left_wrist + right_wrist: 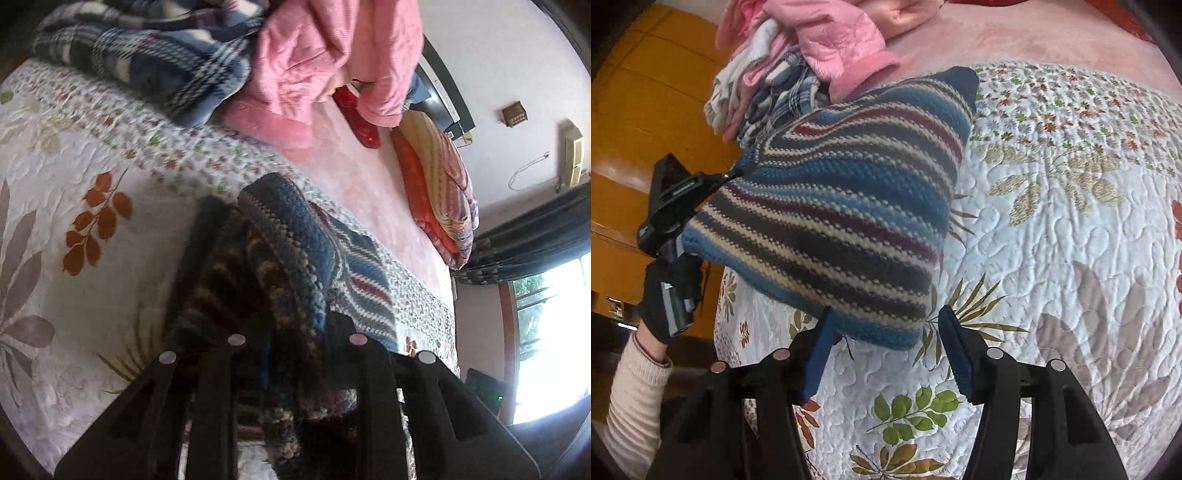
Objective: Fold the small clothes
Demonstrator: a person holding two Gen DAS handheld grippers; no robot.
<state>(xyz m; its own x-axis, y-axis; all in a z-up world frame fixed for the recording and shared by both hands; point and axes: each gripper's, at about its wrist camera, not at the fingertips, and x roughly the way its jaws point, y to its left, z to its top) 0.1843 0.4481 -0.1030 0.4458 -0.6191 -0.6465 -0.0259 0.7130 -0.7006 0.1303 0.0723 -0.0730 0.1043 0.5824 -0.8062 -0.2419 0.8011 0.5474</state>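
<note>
Right gripper (886,354) jaws gape empty; left gripper (733,173) jaws pinch one striped knit (831,206).

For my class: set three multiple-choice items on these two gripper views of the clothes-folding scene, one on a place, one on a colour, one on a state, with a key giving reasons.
1. Where does the striped knit garment lie?
A. On the floral quilt
B. On a wooden floor
C. In a basket

2. What colour is the padded jacket in the heap behind?
A. Green
B. Pink
C. Black

3. How is the right gripper?
A. Shut on the garment
B. Open, jaws apart
C. Out of view

Key: 1 A, quilt shows under its lower edge; 2 B, it is pink in both views; 3 B, a clear gap separates the blue pads, while the left gripper pinches a corner.
</note>
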